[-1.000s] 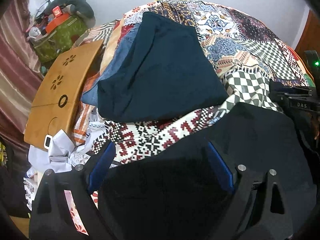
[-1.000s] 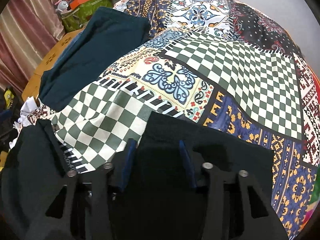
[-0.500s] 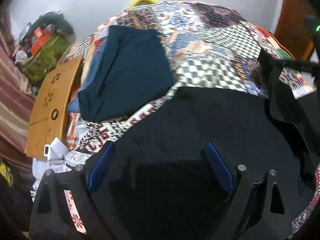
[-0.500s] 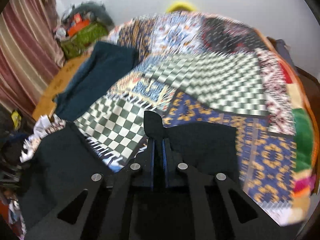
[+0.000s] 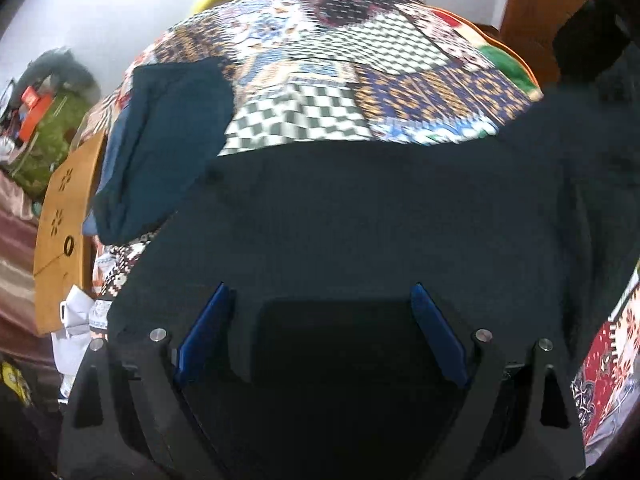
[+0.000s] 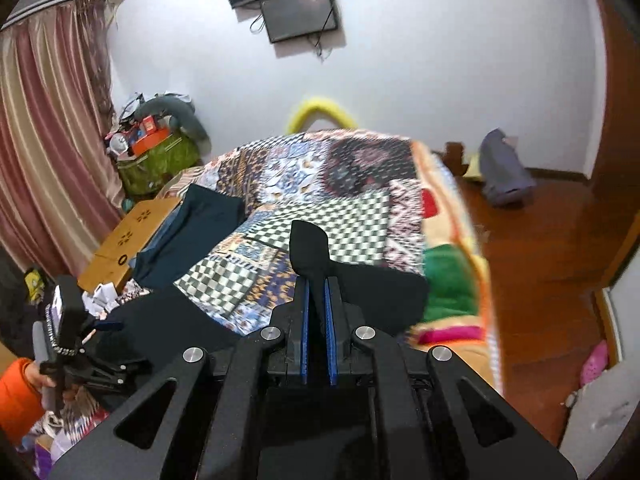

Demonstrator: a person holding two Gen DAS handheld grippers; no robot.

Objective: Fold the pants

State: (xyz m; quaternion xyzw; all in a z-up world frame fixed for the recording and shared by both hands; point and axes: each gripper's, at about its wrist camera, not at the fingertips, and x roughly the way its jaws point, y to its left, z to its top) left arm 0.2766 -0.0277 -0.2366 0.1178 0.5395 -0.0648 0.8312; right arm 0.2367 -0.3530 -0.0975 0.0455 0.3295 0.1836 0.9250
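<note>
Black pants (image 5: 360, 216) lie spread over the near part of a patchwork bedspread (image 5: 340, 60). My left gripper (image 5: 320, 312) hovers over them, jaws wide apart, blue pads (image 5: 204, 336) touching nothing. My right gripper (image 6: 316, 284) is shut on an edge of the black pants (image 6: 376, 292); a flap of cloth (image 6: 308, 248) sticks up past the fingertips and the fabric is lifted off the bed. In the right wrist view the left gripper (image 6: 64, 336) shows at the lower left, held by a hand in an orange sleeve (image 6: 16, 392).
A folded dark teal garment (image 5: 168, 140) lies at the bed's left side beside a wooden lap table (image 5: 64, 216). A green bag (image 6: 160, 164) and curtains (image 6: 48, 140) stand at the left. Screens (image 6: 296, 4) hang on the wall; wooden floor (image 6: 540, 260) runs right of the bed.
My right gripper closed on the pants' edge and rose, lifting the cloth. My left gripper, still wide apart, swept across over the black pants, which now fill its view.
</note>
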